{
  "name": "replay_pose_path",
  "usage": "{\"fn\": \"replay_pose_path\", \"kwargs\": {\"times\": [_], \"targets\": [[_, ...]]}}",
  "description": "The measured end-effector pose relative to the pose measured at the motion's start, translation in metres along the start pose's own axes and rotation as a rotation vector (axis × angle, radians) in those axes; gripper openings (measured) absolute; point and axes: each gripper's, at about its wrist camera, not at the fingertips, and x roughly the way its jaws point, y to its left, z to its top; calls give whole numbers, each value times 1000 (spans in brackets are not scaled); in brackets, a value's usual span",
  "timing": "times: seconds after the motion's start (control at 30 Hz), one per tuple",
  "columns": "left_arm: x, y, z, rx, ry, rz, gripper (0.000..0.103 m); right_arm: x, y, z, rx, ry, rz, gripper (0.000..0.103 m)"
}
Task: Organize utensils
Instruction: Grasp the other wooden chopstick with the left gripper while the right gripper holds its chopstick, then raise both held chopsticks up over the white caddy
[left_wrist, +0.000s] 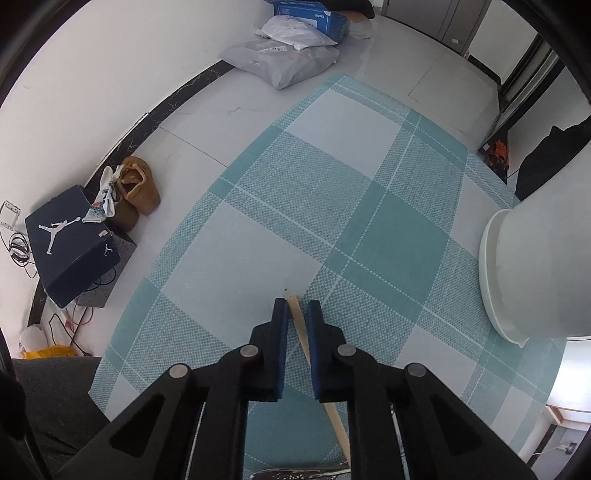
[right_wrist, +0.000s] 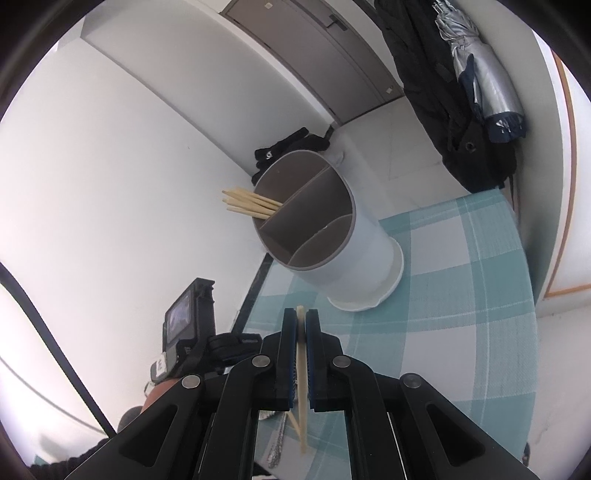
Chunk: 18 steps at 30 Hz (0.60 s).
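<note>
In the right wrist view my right gripper (right_wrist: 300, 314) is shut on a wooden chopstick (right_wrist: 302, 373) that runs back between the fingers. Ahead stands a white divided utensil holder (right_wrist: 354, 236) with several chopsticks (right_wrist: 247, 202) sticking out of its far left compartment. In the left wrist view my left gripper (left_wrist: 297, 306) straddles another wooden chopstick (left_wrist: 301, 332) lying on the teal plaid mat (left_wrist: 332, 206); its jaws stand slightly apart beside the stick, so I cannot tell whether they grip it. The holder's base (left_wrist: 517, 273) is at the right.
A metal utensil (left_wrist: 303, 473) lies at the mat's near edge, also seen under the right gripper (right_wrist: 277, 439). The other gripper's camera (right_wrist: 188, 317) is at the left. A shoebox (left_wrist: 70, 243), shoes (left_wrist: 136, 188) and parcels (left_wrist: 284, 59) lie on the floor.
</note>
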Motion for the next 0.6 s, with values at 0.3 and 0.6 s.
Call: {"fn": "replay_pose_path", "kwargs": {"times": [0.3,0.6], "targets": [[-9,7,1,-74,-40,-135,3,-3,4,3,-26,-15,-18,4],[-93,6,-15,-27,-337,-354,3,5,13,0,-80,-15,-70,4]]}}
